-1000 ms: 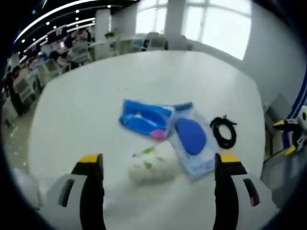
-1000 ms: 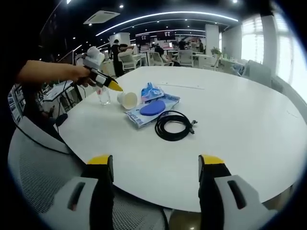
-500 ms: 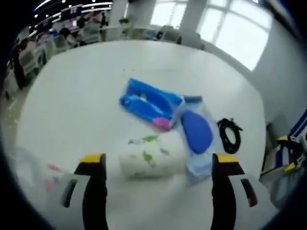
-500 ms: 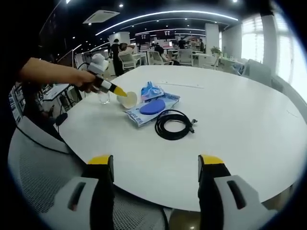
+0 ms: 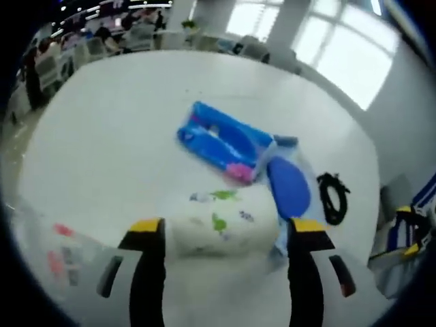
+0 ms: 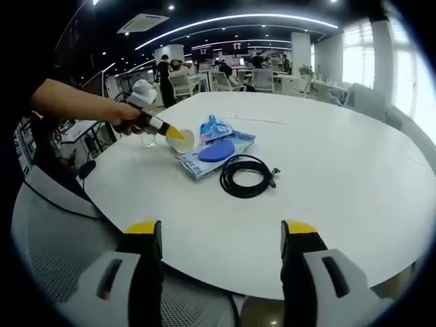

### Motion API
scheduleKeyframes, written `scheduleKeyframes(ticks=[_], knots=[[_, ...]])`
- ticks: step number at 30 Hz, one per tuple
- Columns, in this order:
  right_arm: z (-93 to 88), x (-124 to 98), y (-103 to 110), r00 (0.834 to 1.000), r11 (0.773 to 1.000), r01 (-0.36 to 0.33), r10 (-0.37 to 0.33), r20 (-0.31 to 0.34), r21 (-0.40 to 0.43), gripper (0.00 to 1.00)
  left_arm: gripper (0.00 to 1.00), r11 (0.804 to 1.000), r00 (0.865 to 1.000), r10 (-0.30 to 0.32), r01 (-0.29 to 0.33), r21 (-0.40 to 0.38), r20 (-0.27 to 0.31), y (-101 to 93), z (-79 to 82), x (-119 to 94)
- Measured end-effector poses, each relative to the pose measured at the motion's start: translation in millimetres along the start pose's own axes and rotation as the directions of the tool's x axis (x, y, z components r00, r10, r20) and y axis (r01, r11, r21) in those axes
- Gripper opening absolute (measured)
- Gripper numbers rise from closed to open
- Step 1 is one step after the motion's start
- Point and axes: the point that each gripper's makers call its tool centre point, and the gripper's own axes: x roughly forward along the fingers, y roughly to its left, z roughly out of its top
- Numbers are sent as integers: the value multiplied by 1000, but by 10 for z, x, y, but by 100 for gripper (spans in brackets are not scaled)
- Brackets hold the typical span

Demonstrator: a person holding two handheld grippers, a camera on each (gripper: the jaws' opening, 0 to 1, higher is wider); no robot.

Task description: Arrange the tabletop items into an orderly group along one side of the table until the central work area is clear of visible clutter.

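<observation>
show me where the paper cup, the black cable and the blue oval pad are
paper cup (image 5: 221,228), left gripper view, on its printed side wall.
black cable (image 6: 246,178), right gripper view, on the coil's near loop.
blue oval pad (image 5: 289,187), left gripper view, on its flat middle.

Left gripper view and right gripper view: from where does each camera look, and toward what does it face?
Left gripper view: rides the left gripper, close over the lying paper cup between its open jaws.
Right gripper view: rides the right gripper at the table edge, facing across it; the person's hand shows.
Shared: cup, blue packets, black cable.
</observation>
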Motion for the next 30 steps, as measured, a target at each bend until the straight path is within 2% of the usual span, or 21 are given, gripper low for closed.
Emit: scheduleKeyframes(ticks=[5, 9, 13, 22, 30], knots=[[-5, 4, -8, 1000, 1000, 2, -2, -2, 4, 70, 59, 1000, 1000, 19, -19, -7, -9, 38, -18, 23], [-6, 1, -11, 1000, 1000, 4, -4, -2, 7, 70, 59, 1000, 999, 25, -25, -6, -22, 50, -56, 37], [-7, 1, -11, 1000, 1000, 3, -3, -4, 5, 70, 59, 999, 1000, 25, -26, -20, -9, 56, -52, 4], [3, 5, 4, 1000, 1000, -3, 3, -4, -7, 70, 58, 999, 999, -14, 16, -39, 39, -45, -16, -197], [18, 7, 15, 1000, 1000, -6, 6, -1, -19, 71, 58, 998, 996, -66, 67, -13, 59, -241, -170, -456]])
